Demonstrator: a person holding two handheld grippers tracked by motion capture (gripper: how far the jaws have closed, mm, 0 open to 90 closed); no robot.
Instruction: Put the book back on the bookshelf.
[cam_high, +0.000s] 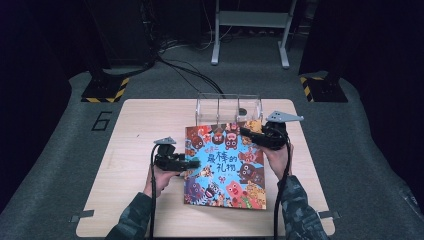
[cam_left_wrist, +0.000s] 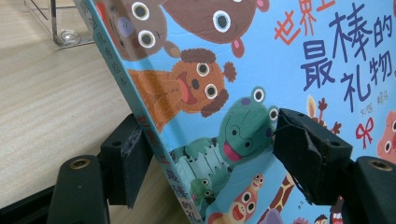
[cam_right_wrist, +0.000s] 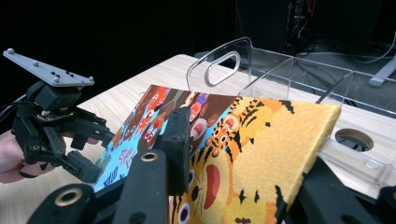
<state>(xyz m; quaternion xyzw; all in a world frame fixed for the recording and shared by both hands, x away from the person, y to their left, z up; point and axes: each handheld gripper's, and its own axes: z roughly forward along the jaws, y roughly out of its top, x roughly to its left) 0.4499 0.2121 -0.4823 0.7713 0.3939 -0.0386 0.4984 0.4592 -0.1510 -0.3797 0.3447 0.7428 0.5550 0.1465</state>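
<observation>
On the table (cam_high: 130, 200), just in front of a clear acrylic rack (cam_high: 228, 107), a picture book (cam_high: 225, 167) is being held between the two tongs. The left tongs (cam_high: 187, 163) are straddling its spine edge, one jaw under and one over the cover, seemingly pinching the book. The right tongs (cam_high: 248, 132) are bracketing the far right corner, one jaw on the cover and one beyond the edge; whether they are truly clamping it I cannot tell. The book is looking partly lifted, its far end tilting up toward the rack, so I judge the pickup is underway and any placing into the rack is not yet done. Its long axis is running from the person toward the rack, cover facing up, spine to the left.
</observation>
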